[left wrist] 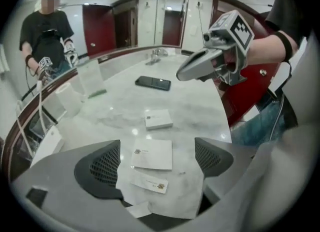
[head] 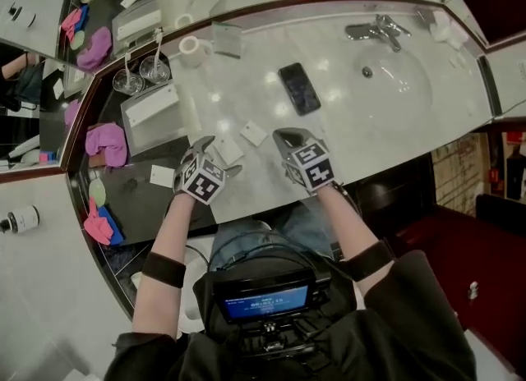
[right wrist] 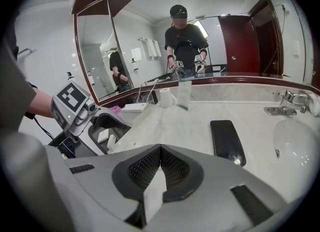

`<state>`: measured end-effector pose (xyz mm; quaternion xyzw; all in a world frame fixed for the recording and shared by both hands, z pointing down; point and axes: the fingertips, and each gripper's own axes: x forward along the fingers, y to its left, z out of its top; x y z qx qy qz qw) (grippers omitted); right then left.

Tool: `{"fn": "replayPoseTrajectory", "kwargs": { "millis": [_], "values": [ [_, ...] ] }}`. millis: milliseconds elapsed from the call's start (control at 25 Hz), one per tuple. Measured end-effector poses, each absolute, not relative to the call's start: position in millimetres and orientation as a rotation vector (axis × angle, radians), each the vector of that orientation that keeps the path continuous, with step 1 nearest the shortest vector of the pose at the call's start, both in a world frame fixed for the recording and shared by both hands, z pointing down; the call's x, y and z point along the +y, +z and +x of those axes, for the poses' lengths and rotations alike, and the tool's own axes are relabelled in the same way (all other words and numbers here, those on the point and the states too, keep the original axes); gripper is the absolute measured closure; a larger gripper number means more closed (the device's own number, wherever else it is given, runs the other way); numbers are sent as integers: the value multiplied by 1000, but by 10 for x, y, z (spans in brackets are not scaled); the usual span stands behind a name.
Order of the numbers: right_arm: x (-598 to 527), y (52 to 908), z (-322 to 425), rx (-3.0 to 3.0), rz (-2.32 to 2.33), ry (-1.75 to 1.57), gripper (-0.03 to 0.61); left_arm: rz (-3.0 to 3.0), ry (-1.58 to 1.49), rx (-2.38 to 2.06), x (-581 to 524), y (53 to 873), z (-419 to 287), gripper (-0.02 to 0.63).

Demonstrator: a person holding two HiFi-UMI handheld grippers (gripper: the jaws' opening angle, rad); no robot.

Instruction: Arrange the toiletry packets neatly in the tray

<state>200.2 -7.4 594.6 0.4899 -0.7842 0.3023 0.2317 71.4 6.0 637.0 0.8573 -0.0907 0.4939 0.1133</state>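
At lower centre of the head view, the left gripper [head: 219,156] is hovering, jaws apart, over loose white packets [left wrist: 152,153] on the marble counter [head: 246,84], while the right gripper [right wrist: 160,152] is clamping another packet [right wrist: 153,195].

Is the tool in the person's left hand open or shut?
Open: on the left gripper the jaws stand wide apart above white packets lying flat on the marble counter, gripping nothing.

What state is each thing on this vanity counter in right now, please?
Left claw: open, nothing gripped.
Right claw: shut on a white paper packet.
Flat white square packet: lying loose on the marble counter.
Black smartphone: lying flat.
Chrome faucet: no water running.
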Motion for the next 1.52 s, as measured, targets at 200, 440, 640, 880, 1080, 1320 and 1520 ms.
{"fn": "replayPoseTrajectory", "kwargs": {
  "millis": [200, 440, 640, 880, 1080, 1320, 1520],
  "values": [
    [31, 6100, 2084, -2147, 1350, 865, 571, 2448, 1601, -157, 98, 6693, 773, 147],
    [180, 6223, 2150, -2139, 1344, 904, 571, 2377, 1697, -146, 13, 6930, 790, 147],
    [266, 6296, 2255, -2124, 1344, 921, 571, 2315, 1753, -80, 80, 7157, 769, 147],
    [309, 6306, 2362, -2120, 1345, 920, 571, 2302, 1734, -144, 47, 7170, 779, 241],
    [315, 6278, 2360, -2121, 1331, 930, 571, 2325, 1651, -230, -29, 7008, 848, 253],
    [278, 6269, 2340, -2124, 1319, 916, 571, 2366, 1571, -295, -78, 6826, 868, 253],
    [172, 6161, 2262, -2142, 1310, 888, 571, 2443, 1426, -375, -182, 6461, 875, 254]
  ]
}}
